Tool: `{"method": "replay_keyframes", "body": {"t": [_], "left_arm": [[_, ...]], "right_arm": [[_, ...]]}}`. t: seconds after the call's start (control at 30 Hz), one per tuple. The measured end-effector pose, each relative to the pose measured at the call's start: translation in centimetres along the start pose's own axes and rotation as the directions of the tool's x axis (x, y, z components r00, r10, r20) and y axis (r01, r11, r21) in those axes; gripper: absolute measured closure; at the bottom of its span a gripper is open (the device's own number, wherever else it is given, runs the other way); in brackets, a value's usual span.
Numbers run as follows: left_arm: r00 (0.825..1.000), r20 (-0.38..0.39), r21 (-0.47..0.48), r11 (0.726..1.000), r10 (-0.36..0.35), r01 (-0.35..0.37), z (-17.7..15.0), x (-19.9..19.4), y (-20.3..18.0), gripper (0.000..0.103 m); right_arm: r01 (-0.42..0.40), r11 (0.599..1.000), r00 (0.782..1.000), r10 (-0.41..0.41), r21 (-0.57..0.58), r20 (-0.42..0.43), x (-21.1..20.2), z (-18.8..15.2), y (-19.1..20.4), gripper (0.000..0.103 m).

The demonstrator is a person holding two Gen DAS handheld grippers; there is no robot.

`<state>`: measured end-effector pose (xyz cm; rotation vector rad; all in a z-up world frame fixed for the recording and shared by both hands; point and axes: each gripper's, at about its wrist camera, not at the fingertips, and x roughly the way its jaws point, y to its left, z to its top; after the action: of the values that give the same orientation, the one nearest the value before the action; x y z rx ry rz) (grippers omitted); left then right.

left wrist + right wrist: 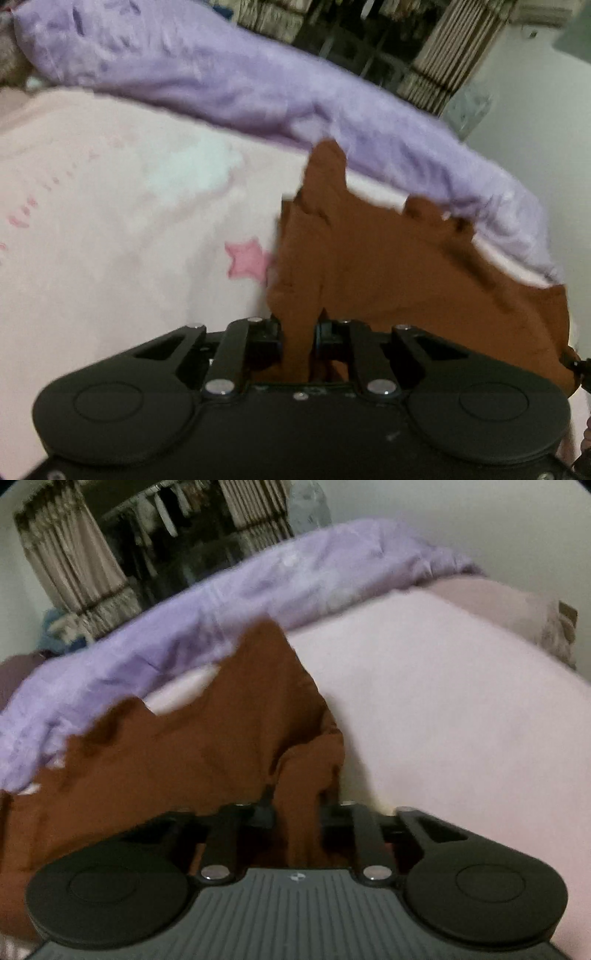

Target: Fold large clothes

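Note:
A large brown garment (pixel 369 266) hangs between both grippers above the pink bed sheet (pixel 110 221). My left gripper (pixel 298 332) is shut on one bunched edge of it, and the cloth spreads away to the right. In the right wrist view the same brown garment (pixel 207 746) spreads to the left, and my right gripper (pixel 297 812) is shut on another bunched edge. The fingertips are buried in the cloth in both views. Both views are blurred.
A rumpled lilac duvet (pixel 258 92) lies along the far side of the bed, also in the right wrist view (pixel 258 583). Beyond it are curtains (pixel 74 572) and a dark window. A pink star print (pixel 245 262) marks the sheet.

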<state>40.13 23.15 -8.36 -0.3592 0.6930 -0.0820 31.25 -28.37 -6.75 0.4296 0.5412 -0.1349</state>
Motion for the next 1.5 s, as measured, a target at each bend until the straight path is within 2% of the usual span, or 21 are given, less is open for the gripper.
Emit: {"method": "replay_keyframes", "body": {"t": [0.13,0.3,0.4,0.53,0.57,0.6,0.67,0.7,0.73,0.8,0.83,0.97,1.13,1.2,1.27,1.33,1.37,1.4,1.43,1.47,1.5], "left_arm": [[0.998,0.057,0.047,0.999,0.024,-0.027,1.0,-5.3,-1.6,0.091],[0.993,0.114,0.026,0.999,0.025,-0.028,-0.7,-11.8,-1.6,0.09],[0.998,0.059,-0.061,0.998,0.033,-0.03,-2.9,-13.6,0.4,0.09],[0.989,-0.098,-0.134,0.984,0.108,-0.12,-8.4,-10.7,3.9,0.085],[0.984,-0.129,-0.149,0.979,0.124,-0.143,-9.8,-9.3,4.7,0.077],[0.985,-0.12,-0.155,0.978,0.121,-0.139,-10.7,-8.5,5.3,0.074],[0.987,-0.069,-0.151,0.977,0.144,-0.153,-10.9,-8.6,5.1,0.063],[0.982,-0.056,-0.123,0.975,0.179,-0.184,-10.5,-8.7,4.4,0.058],[0.975,-0.031,-0.077,0.972,0.22,-0.222,-10.1,-9.0,3.8,0.048],[0.959,0.004,0.001,0.959,0.284,-0.284,-9.4,-9.7,2.9,0.041],[0.955,0.014,0.014,0.955,0.296,-0.296,-8.9,-10.0,2.7,0.04],[0.972,0.079,0.019,0.974,0.223,-0.225,-6.3,-10.4,2.1,0.029],[0.981,0.082,0.15,0.971,0.177,-0.188,-3.3,-6.5,0.2,0.027],[0.98,0.077,0.166,0.967,0.181,-0.192,-2.3,-4.2,0.2,0.026],[0.971,0.085,0.159,0.959,0.224,-0.235,-1.6,-2.2,0.3,0.028],[0.974,0.072,0.195,0.955,0.216,-0.226,-1.3,-0.6,0.5,0.029],[0.975,0.057,0.211,0.952,0.216,-0.223,-1.1,0.0,0.6,0.029],[0.975,0.053,0.218,0.95,0.216,-0.222,-0.9,0.3,0.5,0.029],[0.977,0.068,0.222,0.951,0.204,-0.214,-0.8,0.6,0.3,0.033],[0.974,0.112,0.214,0.953,0.196,-0.216,-0.8,0.3,0.2,0.081],[0.97,0.139,0.193,0.955,0.202,-0.226,-0.6,0.2,0.2,0.097]], "right_arm": [[-0.079,0.997,0.992,0.077,0.015,0.105,-6.9,0.9,0.3,0.087],[-0.092,0.994,0.984,0.08,0.066,0.158,-12.4,0.2,-1.0,0.088],[-0.104,0.991,0.987,0.092,0.088,0.134,-13.6,-2.2,-1.8,0.088],[0.009,0.999,1.0,-0.009,0.036,0.0,-8.9,-5.9,-2.2,0.088],[0.043,0.999,0.998,-0.042,0.02,-0.044,-7.0,-6.8,-2.4,0.085],[0.066,0.998,0.996,-0.066,0.003,-0.061,-5.3,-7.6,-2.6,0.081],[0.09,0.996,0.996,-0.09,0.012,-0.006,-4.5,-8.4,-2.5,0.074],[0.098,0.995,0.995,-0.098,-0.01,0.002,-4.5,-8.2,-2.1,0.065],[0.119,0.992,0.993,-0.119,-0.043,0.01,-4.6,-7.8,-1.6,0.061],[0.196,0.975,0.981,-0.192,-0.109,0.041,-4.8,-7.0,-0.9,0.028],[0.232,0.963,0.973,-0.226,-0.135,0.058,-5.0,-6.5,-0.6,0.022],[0.211,0.969,0.976,-0.2,-0.13,0.089,-4.9,-3.9,-0.6,0.017],[0.135,0.988,0.987,-0.127,-0.079,0.097,-3.5,-2.0,-0.2,0.012],[0.117,0.99,0.99,-0.11,-0.075,0.088,-2.1,-1.0,-0.1,0.007],[0.122,0.987,0.991,-0.115,-0.106,0.063,-0.7,-0.8,0.0,0.007],[0.109,0.985,0.994,-0.106,-0.132,0.032,0.9,-0.4,0.0,0.011],[0.101,0.985,0.995,-0.1,-0.14,0.012,1.7,-0.3,0.0,0.029],[0.092,0.987,0.995,-0.095,-0.133,-0.016,2.6,0.0,-0.1,0.055],[0.062,0.992,0.997,-0.066,-0.108,-0.03,2.7,-0.1,-0.2,0.069],[0.03,0.998,0.999,-0.031,-0.051,-0.03,2.8,0.1,-0.5,0.092],[0.016,1.0,1.0,-0.016,-0.009,-0.004,2.3,0.0,-0.7,0.092]]}}
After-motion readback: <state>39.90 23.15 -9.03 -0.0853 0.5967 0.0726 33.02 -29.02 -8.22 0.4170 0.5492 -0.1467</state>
